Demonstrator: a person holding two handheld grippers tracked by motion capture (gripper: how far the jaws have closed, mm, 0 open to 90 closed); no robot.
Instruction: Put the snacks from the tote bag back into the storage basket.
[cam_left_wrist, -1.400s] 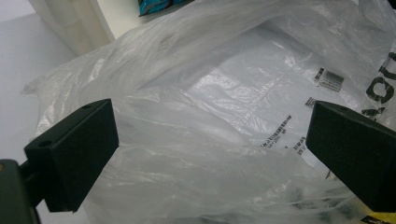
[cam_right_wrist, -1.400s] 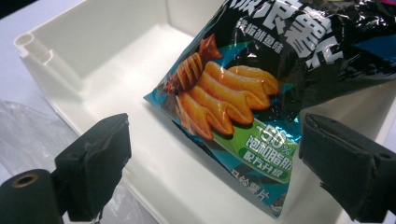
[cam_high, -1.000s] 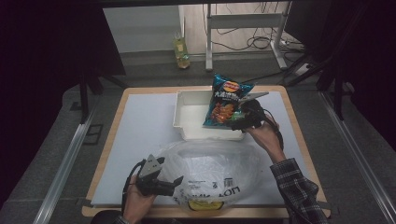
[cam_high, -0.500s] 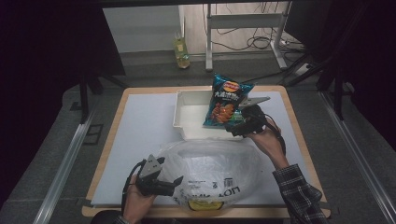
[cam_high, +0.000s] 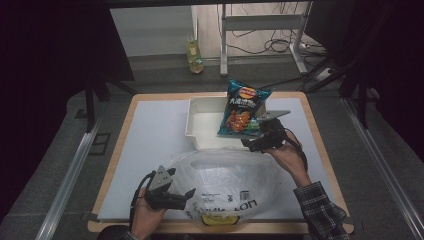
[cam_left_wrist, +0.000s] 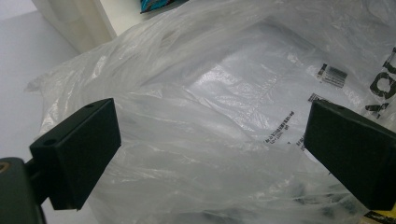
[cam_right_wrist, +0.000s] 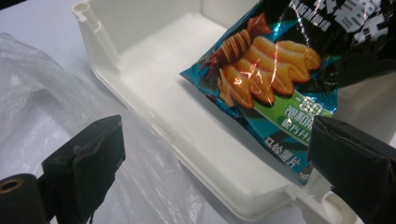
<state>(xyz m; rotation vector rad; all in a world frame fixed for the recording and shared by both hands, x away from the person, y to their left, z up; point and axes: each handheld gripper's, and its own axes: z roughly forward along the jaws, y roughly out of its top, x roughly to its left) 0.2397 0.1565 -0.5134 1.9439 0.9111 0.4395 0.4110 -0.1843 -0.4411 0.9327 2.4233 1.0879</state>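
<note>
Right gripper (cam_high: 250, 145), jaws spread wide, nothing between them; held at the near edge of the white bin (cam_high: 200, 132), just short of the chip bag (cam_high: 242, 110). Chip bag propped upright in the bin's right part, leaning against the far right wall, top sticking out above the rim. In the right gripper view, right gripper (cam_right_wrist: 212, 163) aimed at the bag's lower edge: chip bag (cam_right_wrist: 266, 74) lying ahead of the gap and nearer the right jaw, its bottom corner just beside that jaw, whether touching could not be told; bin (cam_right_wrist: 154, 88) rim running across under the jaws. Left gripper (cam_high: 187, 196), likewise spread, at the near left of the table (cam_high: 150, 130), jaws pointing right against the edge of a clear plastic bag (cam_high: 225, 175). In the left gripper view, left gripper (cam_left_wrist: 210, 154) straddling the plastic bag (cam_left_wrist: 210, 102), crumpled film bulging between the two jaws but not pinched. Plastic bag spread flat across the near half of the table, between the two hands, its far edge touching the bin's near wall. Chip bag well apart from the left gripper.
</note>
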